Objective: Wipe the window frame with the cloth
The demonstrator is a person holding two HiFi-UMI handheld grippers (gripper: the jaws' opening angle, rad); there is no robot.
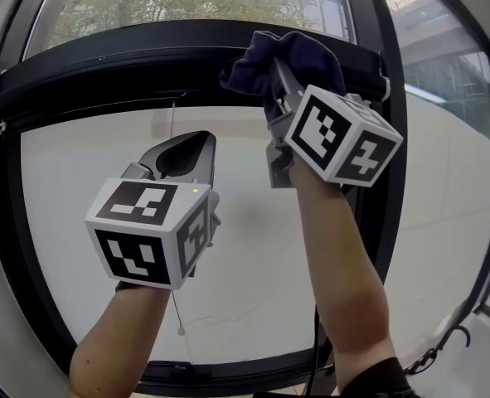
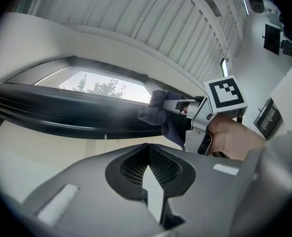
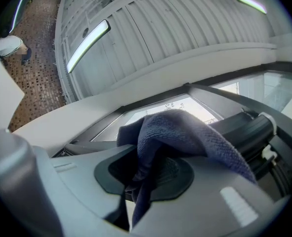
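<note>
Two tongs are held up at the window frame (image 1: 4,247), the left tongs (image 1: 186,143) pressed together empty, the right tongs (image 1: 274,77) pinched on the cloth (image 1: 298,52) held against its top bar (image 1: 145,52), where a loosely gripped fold could be dragged free by friction.

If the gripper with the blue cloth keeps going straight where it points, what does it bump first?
Most likely the black window frame bar: the right gripper points up at it, and the cloth in its jaws would press there first. Whether the cloth touches it already is unclear.
</note>
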